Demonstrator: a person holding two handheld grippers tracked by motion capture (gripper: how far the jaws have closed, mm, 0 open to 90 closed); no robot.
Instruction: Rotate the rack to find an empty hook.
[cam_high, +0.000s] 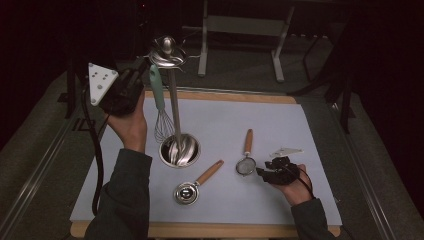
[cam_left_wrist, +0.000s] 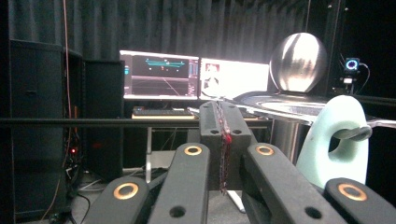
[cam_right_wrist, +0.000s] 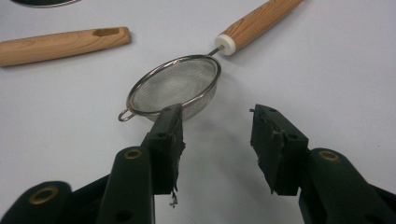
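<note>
Two grippers | left gripper (cam_left_wrist: 223, 140): closed, empty, beside hanging whisk (cam_high: 159, 102) | right gripper (cam_right_wrist: 217, 140): open, by strainer (cam_right_wrist: 175, 88)

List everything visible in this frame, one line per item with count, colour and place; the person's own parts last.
Utensil stand: 1, steel, mat centre-left.
Whisk: 1, mint handle, hanging on the stand.
Strainer: 1, steel mesh, wooden handle, mat right of centre.
Measuring spoon: 1, steel, wooden handle, front of stand.
Mat: 1, pale blue, on table.
Monitors: 2, lit, background.
Left gripper: black, shut, beside whisk handle.
Right gripper: black, open, near strainer.
</note>
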